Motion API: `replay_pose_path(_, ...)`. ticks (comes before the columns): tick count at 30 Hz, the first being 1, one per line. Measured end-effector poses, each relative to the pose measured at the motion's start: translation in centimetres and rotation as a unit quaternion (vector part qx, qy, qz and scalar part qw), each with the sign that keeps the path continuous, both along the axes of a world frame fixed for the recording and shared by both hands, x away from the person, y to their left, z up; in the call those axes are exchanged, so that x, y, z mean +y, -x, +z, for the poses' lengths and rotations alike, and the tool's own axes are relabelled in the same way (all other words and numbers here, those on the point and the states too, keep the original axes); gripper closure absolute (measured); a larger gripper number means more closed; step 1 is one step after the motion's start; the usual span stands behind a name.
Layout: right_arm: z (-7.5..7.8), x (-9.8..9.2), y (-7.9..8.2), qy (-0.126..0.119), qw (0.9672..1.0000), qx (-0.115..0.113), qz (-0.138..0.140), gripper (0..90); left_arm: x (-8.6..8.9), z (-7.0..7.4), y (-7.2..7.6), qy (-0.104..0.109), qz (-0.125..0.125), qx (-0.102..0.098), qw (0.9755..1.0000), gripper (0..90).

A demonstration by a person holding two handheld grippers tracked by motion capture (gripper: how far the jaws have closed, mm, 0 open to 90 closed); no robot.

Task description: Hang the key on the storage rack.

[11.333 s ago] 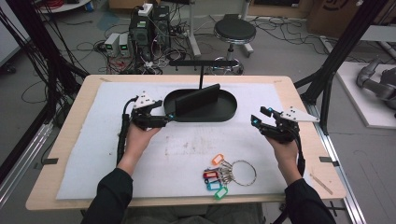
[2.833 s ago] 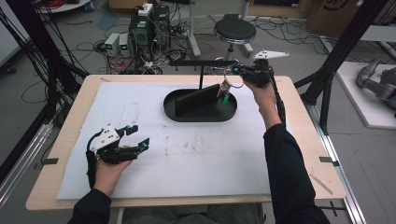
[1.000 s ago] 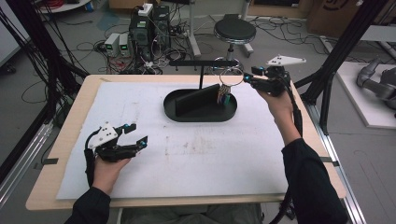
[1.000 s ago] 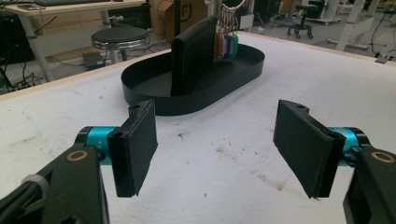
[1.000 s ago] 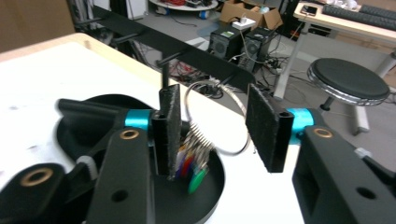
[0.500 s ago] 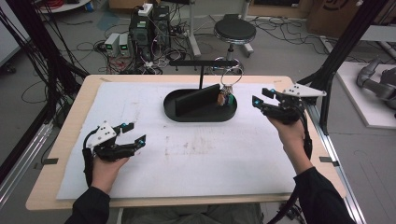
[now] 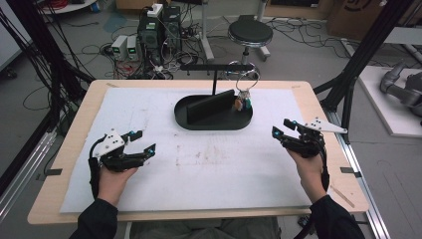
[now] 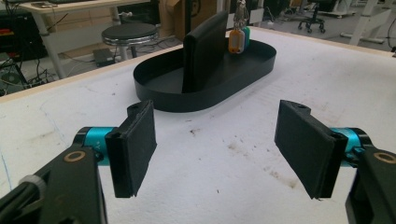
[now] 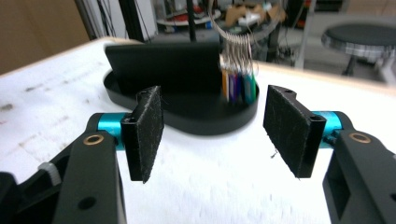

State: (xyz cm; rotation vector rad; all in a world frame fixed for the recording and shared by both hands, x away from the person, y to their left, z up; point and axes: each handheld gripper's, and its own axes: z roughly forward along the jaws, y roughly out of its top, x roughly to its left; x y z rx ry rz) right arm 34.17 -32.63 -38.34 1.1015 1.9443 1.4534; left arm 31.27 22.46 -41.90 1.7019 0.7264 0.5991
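A ring of keys with coloured tags (image 7: pixel 243 101) (image 9: pixel 238 84) (image 8: pixel 239 38) hangs from the black stand's crossbar (image 7: pixel 217 66), dangling over the right end of the black oval tray (image 7: pixel 185 118). An upright black plate (image 7: pixel 211 106) stands in the tray. My right gripper (image 7: pixel 284 130) (image 9: pixel 214 125) is open and holds nothing, low over the white mat to the right of the tray. Near the mat's left front my left gripper (image 7: pixel 142 142) (image 8: pixel 215 142) is open and holds nothing.
A white mat (image 7: pixel 214 169) covers most of the wooden table (image 7: pixel 318 107). Behind the table are a round stool (image 7: pixel 250 33), electronics boxes (image 7: pixel 159 25) and cables on the floor. A black frame post (image 7: pixel 366 52) rises at the right.
My right gripper let go of the key ring on the crossbar and drew back down to the right of the tray. The keys now swing from the bar. The left gripper stays put.
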Motion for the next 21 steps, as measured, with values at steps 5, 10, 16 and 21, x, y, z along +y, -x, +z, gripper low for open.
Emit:
replay_pose_path(5,-0.92,-0.42,0.05,-0.002,0.9999,0.011,-0.013,36.9,-0.24,-0.07,-0.04,-0.003,-0.003,0.002,1.0000,29.0)
replay_pose_path(10,-1.14,-0.64,0.34,0.004,0.9997,0.005,-0.022,35.3,-0.58,-0.02,-0.01,-0.008,-0.007,0.001,0.9999,29.0)
replay_pose_path(16,-1.34,-0.49,0.31,0.011,0.9996,0.007,-0.023,34.0,-0.63,-0.01,0.02,-0.010,-0.007,0.000,0.9999,29.0)
replay_pose_path(21,-1.33,-0.25,0.32,0.018,0.9996,0.006,-0.020,33.9,-0.48,-0.06,0.05,-0.011,-0.004,0.003,0.9999,29.0)
